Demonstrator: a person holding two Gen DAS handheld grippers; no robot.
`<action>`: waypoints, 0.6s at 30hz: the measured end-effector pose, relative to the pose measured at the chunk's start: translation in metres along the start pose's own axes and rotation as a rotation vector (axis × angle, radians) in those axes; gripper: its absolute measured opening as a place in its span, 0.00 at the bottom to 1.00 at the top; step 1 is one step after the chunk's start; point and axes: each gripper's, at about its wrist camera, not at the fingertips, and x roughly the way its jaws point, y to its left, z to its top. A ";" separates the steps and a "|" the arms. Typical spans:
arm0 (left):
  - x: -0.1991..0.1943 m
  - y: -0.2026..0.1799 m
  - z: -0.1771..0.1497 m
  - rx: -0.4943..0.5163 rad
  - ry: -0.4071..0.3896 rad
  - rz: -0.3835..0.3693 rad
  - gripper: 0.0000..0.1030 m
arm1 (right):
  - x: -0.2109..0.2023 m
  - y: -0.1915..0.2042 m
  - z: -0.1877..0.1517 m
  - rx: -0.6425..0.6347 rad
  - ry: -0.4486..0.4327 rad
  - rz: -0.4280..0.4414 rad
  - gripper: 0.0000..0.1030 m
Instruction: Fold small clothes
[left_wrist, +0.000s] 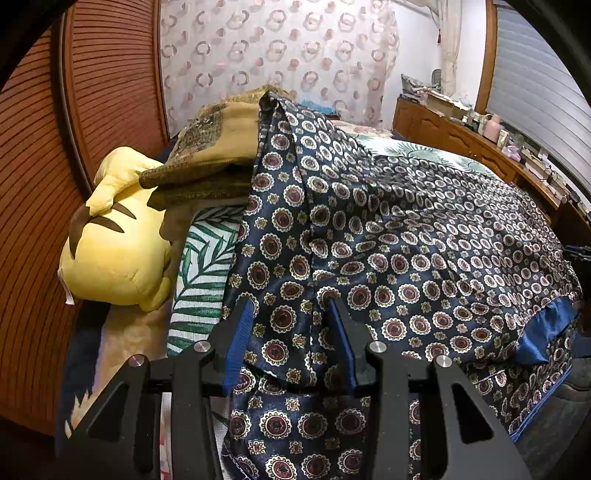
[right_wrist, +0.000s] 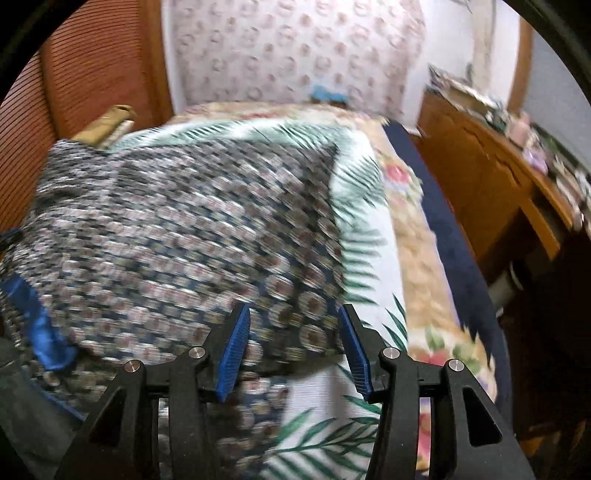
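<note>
Left claw (left_wrist: 291, 310) parted over patterned garment (left_wrist: 406, 236), grip unclear, right claw (right_wrist: 293, 314) apart, cloth motion-blurred

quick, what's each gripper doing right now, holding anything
Left gripper: jaws partly open around a fold of the navy patterned garment; whether the pads grip it cannot be told.
Right gripper: open, holding nothing, over the garment's edge.

Yellow plush toy (left_wrist: 114, 251) beside louvered wooden door (left_wrist: 33, 206); leaf-print sheet (right_wrist: 369, 295); cluttered wooden dresser (left_wrist: 461, 136).
</note>
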 end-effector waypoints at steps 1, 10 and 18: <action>0.000 0.000 0.000 0.001 0.003 0.001 0.42 | 0.004 -0.004 -0.002 0.015 0.009 -0.007 0.50; 0.001 0.003 -0.002 -0.006 -0.001 -0.009 0.07 | 0.007 -0.011 -0.003 0.007 0.009 0.072 0.16; -0.016 0.013 0.001 -0.024 -0.047 0.016 0.07 | -0.014 -0.013 -0.004 -0.011 -0.029 0.156 0.03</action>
